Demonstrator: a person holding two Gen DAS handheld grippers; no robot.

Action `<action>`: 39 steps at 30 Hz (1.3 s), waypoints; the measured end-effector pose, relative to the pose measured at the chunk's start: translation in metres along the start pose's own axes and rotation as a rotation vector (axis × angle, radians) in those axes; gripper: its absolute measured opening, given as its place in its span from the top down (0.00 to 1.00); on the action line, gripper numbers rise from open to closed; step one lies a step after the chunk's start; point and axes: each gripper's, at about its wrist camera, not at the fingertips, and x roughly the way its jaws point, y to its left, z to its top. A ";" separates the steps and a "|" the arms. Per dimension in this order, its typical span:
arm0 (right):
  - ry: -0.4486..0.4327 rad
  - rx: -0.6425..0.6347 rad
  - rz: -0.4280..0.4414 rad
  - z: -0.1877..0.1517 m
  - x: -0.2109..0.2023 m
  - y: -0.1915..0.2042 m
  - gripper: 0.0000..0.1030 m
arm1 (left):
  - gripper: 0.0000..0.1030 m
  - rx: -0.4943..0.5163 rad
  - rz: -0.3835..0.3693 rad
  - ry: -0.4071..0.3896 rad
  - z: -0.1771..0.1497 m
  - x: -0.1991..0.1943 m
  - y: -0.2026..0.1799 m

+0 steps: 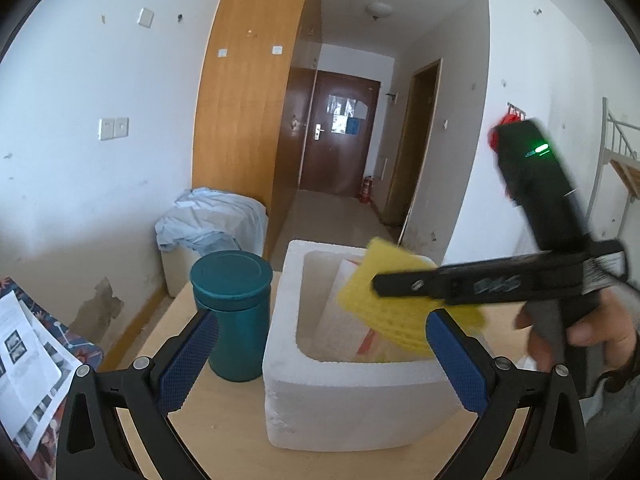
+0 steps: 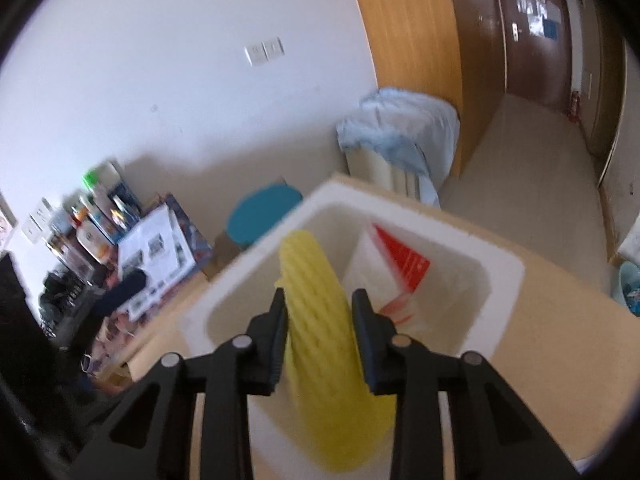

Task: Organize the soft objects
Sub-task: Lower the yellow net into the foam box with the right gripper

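Yellow ribbed foam sheet held edge-up over the open white foam box, its far end just inside the box mouth. Right gripper pinches it, both black fingers pressed against the sheet's sides, jaws partly closed on it. A hand grips that tool's handle (green light showing on its body). Inside the box, a white packet with red print leans against the far wall. Left gripper hangs wide open and empty, blue pads straddling the near side of the box. Teal lidded canister stands just beside the box on the wooden table. Printed papers lie off the table's left edge. Bin draped in pale cloth beyond, against the wall.
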 end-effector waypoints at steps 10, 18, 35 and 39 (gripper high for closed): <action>0.048 0.011 0.052 -0.011 0.010 -0.005 0.87 | 0.00 -0.026 -0.055 0.004 0.004 0.007 0.005; 0.004 0.110 0.138 0.004 0.001 -0.021 0.87 | 0.02 0.049 -0.166 0.050 0.008 0.024 -0.013; 0.013 0.107 0.108 -0.002 0.004 -0.020 0.77 | 0.80 0.095 -0.182 0.248 0.004 0.083 -0.037; -0.031 0.073 0.089 -0.002 -0.016 -0.015 0.60 | 0.84 0.099 -0.128 0.259 0.002 0.088 -0.032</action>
